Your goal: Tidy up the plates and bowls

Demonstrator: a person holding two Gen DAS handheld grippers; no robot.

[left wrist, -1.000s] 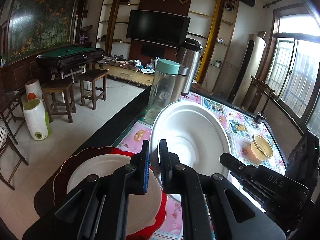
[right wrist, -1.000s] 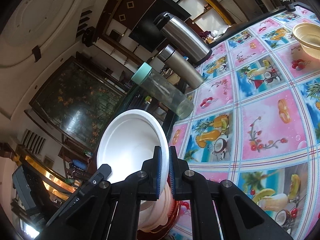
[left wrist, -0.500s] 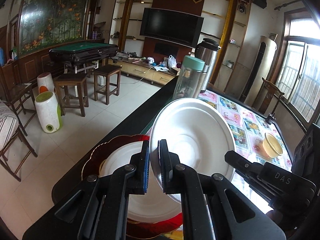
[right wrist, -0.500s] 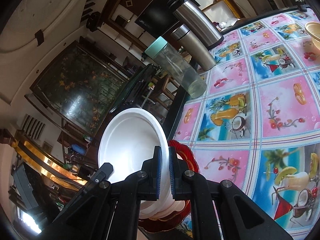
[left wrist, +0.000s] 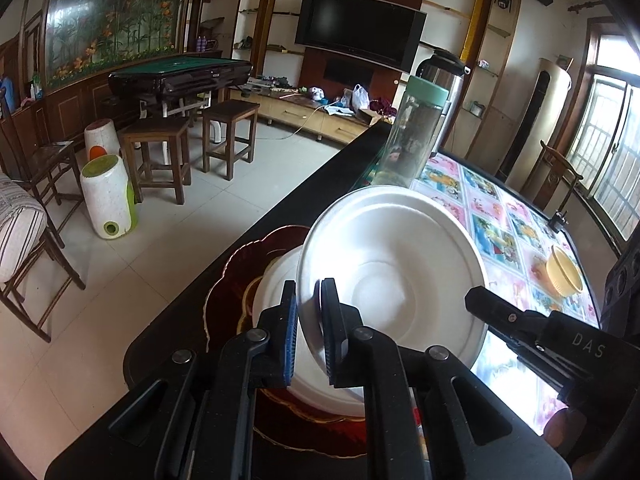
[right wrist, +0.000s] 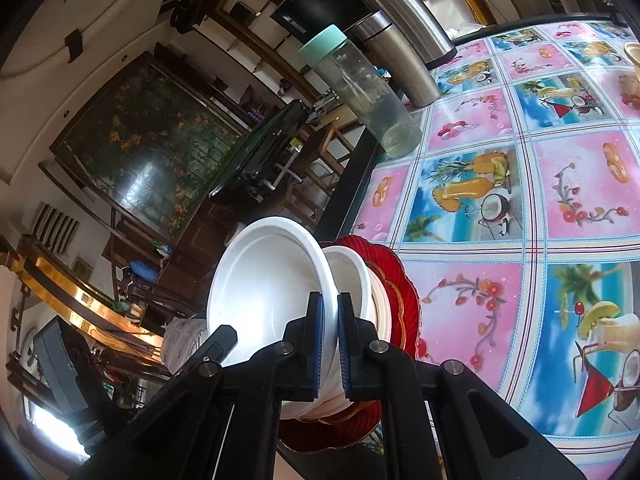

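White bowl (left wrist: pixel 394 280): held tilted above the stack at the near table corner, its rim pinched on two sides. The left gripper (left wrist: pixel 306 332) is clamped on the near rim, the right gripper (right wrist: pixel 329 344) likewise clenched on the rim at its own side; both grasp the same bowl. Directly beneath: a second white bowl (right wrist: pixel 352 280), seated on a red scalloped plate (right wrist: pixel 400 280) at the black table edge (left wrist: pixel 280 216). The held bowl is near this stack but tilted, and we cannot tell whether it touches the lower bowl. Handling note: we judge the step to be nesting the held bowl into the one below; we should level it first, centre it over the lower rim, lower both sides evenly, and open the two grippers only once it sits flat, since the stack stands close to the edge. Further off: a clear bottle with mint lid (left wrist: pixel 412 136), steel flasks (right wrist: pixel 400 20) behind it, and a yellow bowl (left wrist: pixel 564 272) well apart on the fruit-print tablecloth (right wrist: pixel 560 184), not yet gathered.
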